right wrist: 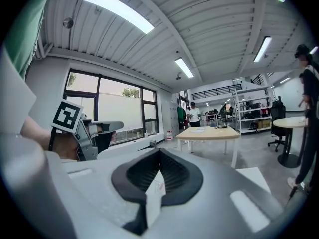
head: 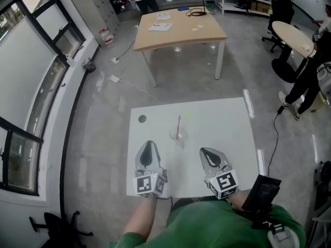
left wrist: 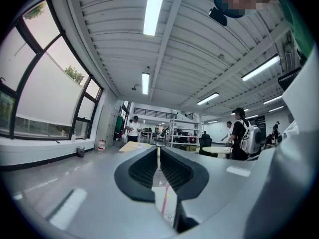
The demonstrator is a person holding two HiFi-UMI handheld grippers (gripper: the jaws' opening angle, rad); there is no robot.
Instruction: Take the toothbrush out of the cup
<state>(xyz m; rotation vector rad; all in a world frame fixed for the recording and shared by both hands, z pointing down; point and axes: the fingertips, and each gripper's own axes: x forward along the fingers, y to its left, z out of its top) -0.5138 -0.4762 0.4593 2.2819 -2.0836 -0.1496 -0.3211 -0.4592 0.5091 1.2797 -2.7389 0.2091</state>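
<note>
pink toothbrush [head: 178, 125] in cup [head: 176, 136], white table [head: 222, 125]

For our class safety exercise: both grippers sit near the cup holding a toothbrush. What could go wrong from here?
The clear cup stands free on the white table; pulling the thin pink toothbrush without steadying it could tip it. The left gripper and right gripper are both shut; pushing in without opening might knock the cup over.

The toothbrush [head: 179, 125] stands in the cup [head: 177, 137] mid-surface [head: 227, 120]. The left tongs [head: 150, 144] and right tongs [head: 205, 152] sit nearer the person, either side. A table [head: 181, 32] stands beyond.
</note>
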